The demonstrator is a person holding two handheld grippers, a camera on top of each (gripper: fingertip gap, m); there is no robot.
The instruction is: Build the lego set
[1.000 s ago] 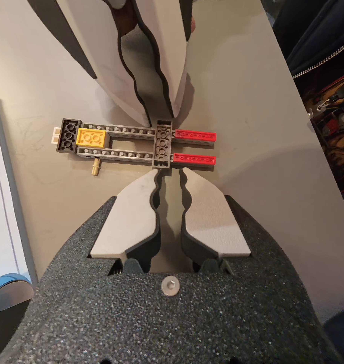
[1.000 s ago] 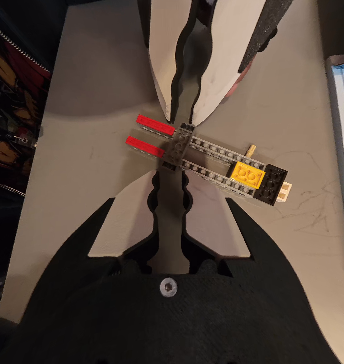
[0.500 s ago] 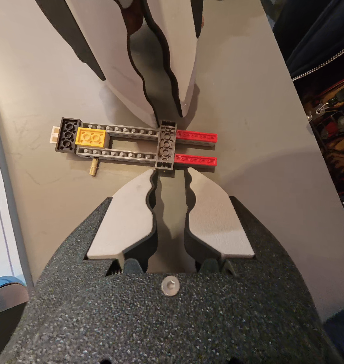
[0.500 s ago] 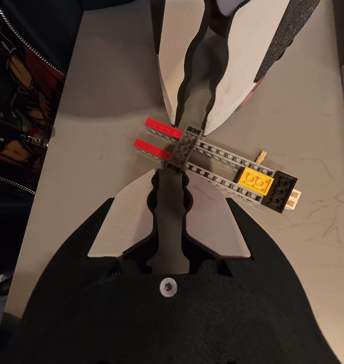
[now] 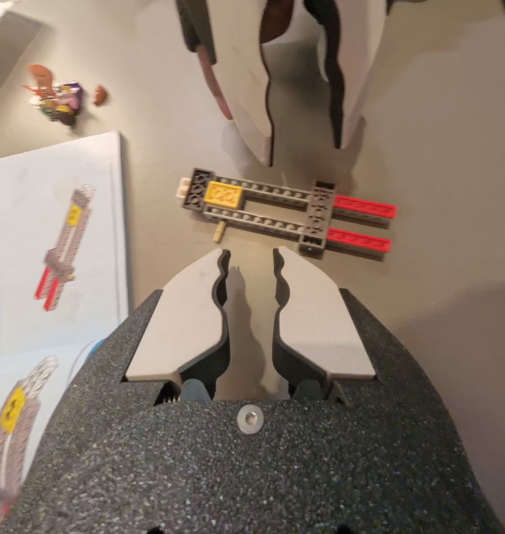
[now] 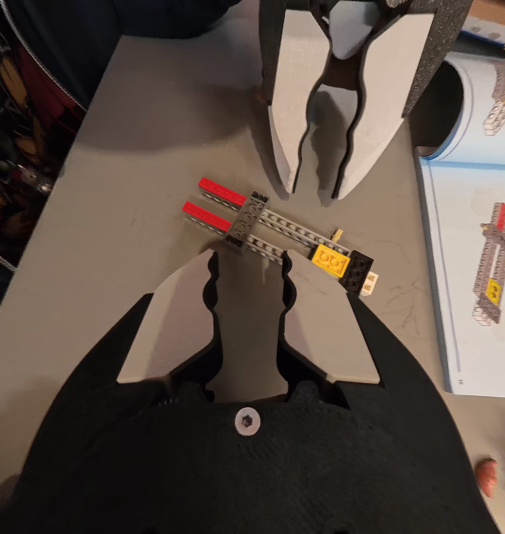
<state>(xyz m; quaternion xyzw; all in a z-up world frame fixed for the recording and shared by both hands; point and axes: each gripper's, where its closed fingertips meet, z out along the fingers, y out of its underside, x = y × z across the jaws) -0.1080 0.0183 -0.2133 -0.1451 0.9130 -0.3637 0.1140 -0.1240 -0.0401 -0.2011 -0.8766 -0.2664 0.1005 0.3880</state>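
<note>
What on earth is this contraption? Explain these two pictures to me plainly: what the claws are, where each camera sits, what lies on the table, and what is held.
These are two hand-held grippers, each a pair of pale fingers on a dark body, with a camera mounted behind the fingers looking forward. One picture looks along the left gripper, the other along the right gripper; each also shows the other gripper across the table. Between them a brick model lies flat: two long grey beams, a grey cross brick, two red strips, a yellow brick, a black brick. An instruction booklet lies beside it, and a blurred small pile of pieces farther off. Both grippers stand open and hold nothing.
</note>
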